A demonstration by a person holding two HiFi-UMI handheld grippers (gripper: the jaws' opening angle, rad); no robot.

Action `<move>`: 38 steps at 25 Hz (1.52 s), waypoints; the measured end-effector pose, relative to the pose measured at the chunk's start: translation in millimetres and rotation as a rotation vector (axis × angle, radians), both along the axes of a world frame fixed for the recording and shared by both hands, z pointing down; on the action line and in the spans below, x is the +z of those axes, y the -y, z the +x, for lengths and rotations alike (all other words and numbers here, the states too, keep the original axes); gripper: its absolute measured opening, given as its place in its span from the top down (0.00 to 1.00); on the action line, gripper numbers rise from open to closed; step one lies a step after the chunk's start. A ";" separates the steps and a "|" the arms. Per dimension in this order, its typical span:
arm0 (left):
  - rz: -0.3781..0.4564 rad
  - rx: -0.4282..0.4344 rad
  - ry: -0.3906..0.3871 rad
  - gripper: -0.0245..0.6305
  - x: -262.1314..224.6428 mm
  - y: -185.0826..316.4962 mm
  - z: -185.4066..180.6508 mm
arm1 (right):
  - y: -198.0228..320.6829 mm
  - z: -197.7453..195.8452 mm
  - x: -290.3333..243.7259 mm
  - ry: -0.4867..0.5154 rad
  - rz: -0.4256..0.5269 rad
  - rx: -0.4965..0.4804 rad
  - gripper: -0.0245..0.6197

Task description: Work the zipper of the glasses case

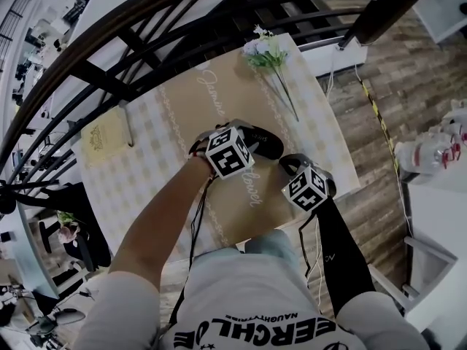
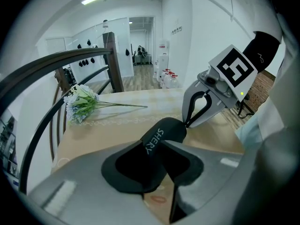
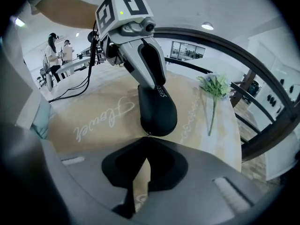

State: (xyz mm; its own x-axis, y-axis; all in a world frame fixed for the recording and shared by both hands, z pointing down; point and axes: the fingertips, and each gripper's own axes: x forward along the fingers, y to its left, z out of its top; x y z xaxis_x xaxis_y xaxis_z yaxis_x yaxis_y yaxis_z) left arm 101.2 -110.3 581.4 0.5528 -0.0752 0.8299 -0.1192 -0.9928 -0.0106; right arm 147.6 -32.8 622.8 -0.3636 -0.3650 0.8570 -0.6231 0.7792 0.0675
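A black zip-up glasses case [image 1: 267, 145] lies on the tan tablecloth [image 1: 211, 100], with white lettering along its top. My left gripper [image 1: 249, 141] is shut on the case's one end; in the left gripper view the case [image 2: 165, 129] is wedged between my left gripper's [image 2: 157, 144] jaws. My right gripper [image 1: 289, 164] is at the opposite end. In the right gripper view its tips [image 3: 147, 137] close on the small zipper pull at the rounded end of the case [image 3: 157, 110], while the left gripper [image 3: 152, 84] clamps the case from above. The right gripper [image 2: 188, 124] pinches at the case's far tip.
A bunch of artificial flowers [image 1: 266, 53] lies at the far side of the table. A small yellow booklet [image 1: 102, 138] sits at the left. A black curved railing [image 1: 146, 20] runs along the far edge. The table's right edge [image 1: 343, 144] drops to wooden floor.
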 end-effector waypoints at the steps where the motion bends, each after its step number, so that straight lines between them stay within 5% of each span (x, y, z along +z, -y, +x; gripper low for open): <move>1: -0.001 0.002 -0.004 0.78 0.0 -0.3 0.2 | -1.1 -2.3 -0.1 0.001 -0.006 0.008 0.91; 10: 0.010 0.015 -0.025 0.78 0.1 -1.8 -0.9 | -2.5 -23.6 0.0 0.033 -0.065 0.203 0.91; 21: 0.019 0.003 -0.045 0.78 -0.6 1.3 1.6 | 1.0 -21.3 -0.2 0.033 -0.081 0.297 0.91; 27: 0.046 -0.097 -0.086 0.77 -2.4 0.4 -4.5 | -5.9 -24.1 -8.2 0.019 -0.058 0.349 0.79; 38: 0.094 -0.370 -0.340 0.72 -79.1 6.8 -53.2 | 12.0 -34.5 -79.9 0.140 0.169 0.498 0.72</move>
State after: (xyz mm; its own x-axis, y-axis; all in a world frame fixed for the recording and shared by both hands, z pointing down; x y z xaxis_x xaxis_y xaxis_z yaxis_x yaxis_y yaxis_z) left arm 48.0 -117.1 502.3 0.7128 -0.3827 0.5878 -0.4748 -0.8801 0.0028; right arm 113.0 -44.8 542.9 -0.2182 -0.6511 0.7269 -0.9260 0.3732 0.0564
